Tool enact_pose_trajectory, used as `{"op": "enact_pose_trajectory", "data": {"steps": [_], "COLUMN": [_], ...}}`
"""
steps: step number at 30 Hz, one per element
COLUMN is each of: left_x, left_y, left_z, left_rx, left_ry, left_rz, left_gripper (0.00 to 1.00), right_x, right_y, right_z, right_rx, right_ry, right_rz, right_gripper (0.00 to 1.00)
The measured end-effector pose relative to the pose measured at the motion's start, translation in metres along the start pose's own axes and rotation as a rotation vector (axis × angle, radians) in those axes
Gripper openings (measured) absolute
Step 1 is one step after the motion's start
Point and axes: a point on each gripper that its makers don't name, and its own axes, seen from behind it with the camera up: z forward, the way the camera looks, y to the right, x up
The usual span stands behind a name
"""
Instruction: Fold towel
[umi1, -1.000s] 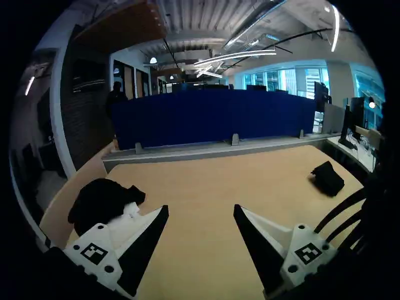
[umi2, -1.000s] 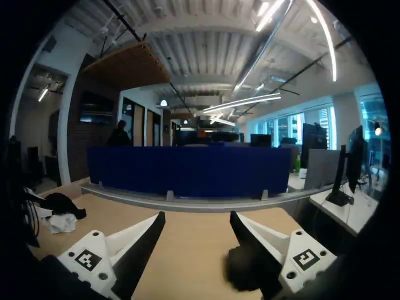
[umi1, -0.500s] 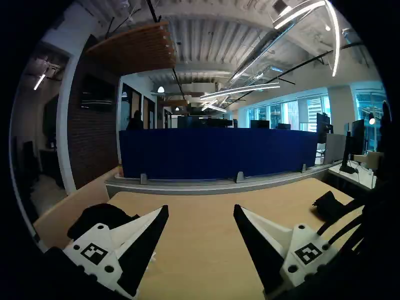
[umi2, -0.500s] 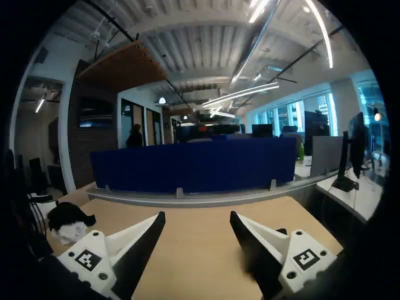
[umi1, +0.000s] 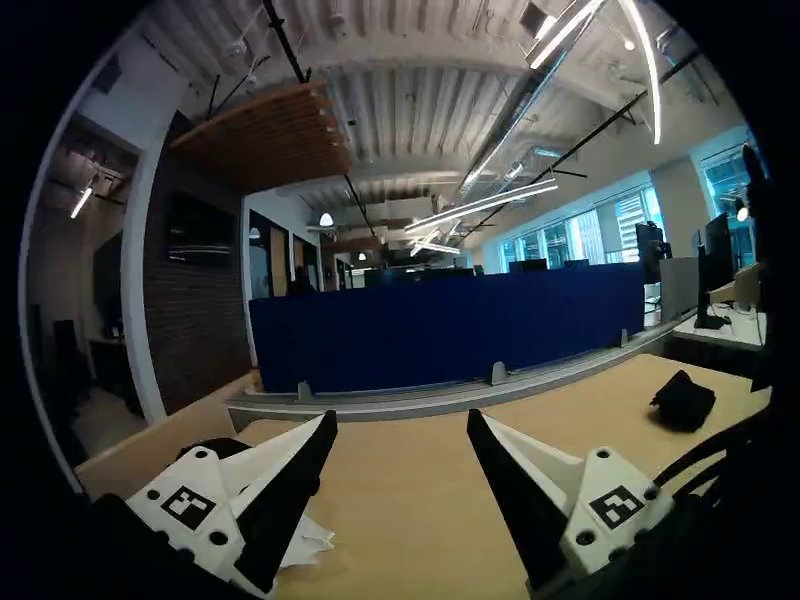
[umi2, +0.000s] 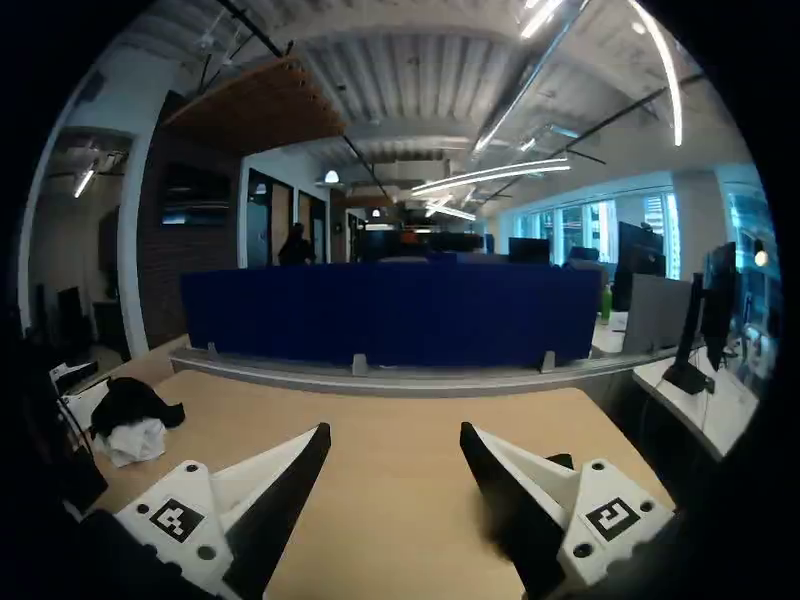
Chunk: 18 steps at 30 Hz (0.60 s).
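A crumpled white towel (umi2: 135, 441) lies on the wooden table (umi2: 400, 420) at the far left, with a black cloth (umi2: 128, 399) heaped on it. In the left gripper view the same white towel (umi1: 310, 535) and black cloth (umi1: 215, 447) peek out from behind the left finger. Another black bundle (umi1: 683, 400) rests at the table's right side, and in the right gripper view the black bundle (umi2: 561, 462) shows just past the right finger. My left gripper (umi1: 398, 440) is open above the table and holds nothing. My right gripper (umi2: 393, 445) is open too, with nothing between its fingers.
A blue partition (umi1: 450, 335) on a grey rail (umi2: 400, 381) closes the table's far edge. Desks with monitors (umi2: 705, 320) stand to the right. A brick wall (umi1: 195, 330) and a white column (umi1: 135, 300) rise on the left. A dark chair back (umi1: 710, 450) sits near the left gripper.
The left gripper view has tilted up, so less table and more ceiling show, and the left pile has slid behind its finger. The right gripper view has shifted a little. Both grippers stay open.
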Motion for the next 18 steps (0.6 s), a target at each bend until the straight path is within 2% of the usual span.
{"op": "enact_pose_trajectory", "data": {"steps": [8, 18], "left_x": [-0.026, -0.082], "left_y": [-0.004, -0.001], "left_z": [-0.005, -0.003], "left_rx": [0.035, 0.047], "left_ry": [0.03, 0.037], "left_rz": [0.012, -0.049], "left_gripper": [0.97, 0.97], "right_x": [-0.009, -0.02], "right_y": [-0.006, -0.028], "right_z": [0.015, 0.028], "right_rx": [-0.006, 0.018], "right_ry": [-0.03, -0.03], "right_rz": [-0.023, -0.054], "right_gripper": [1.0, 1.0]}}
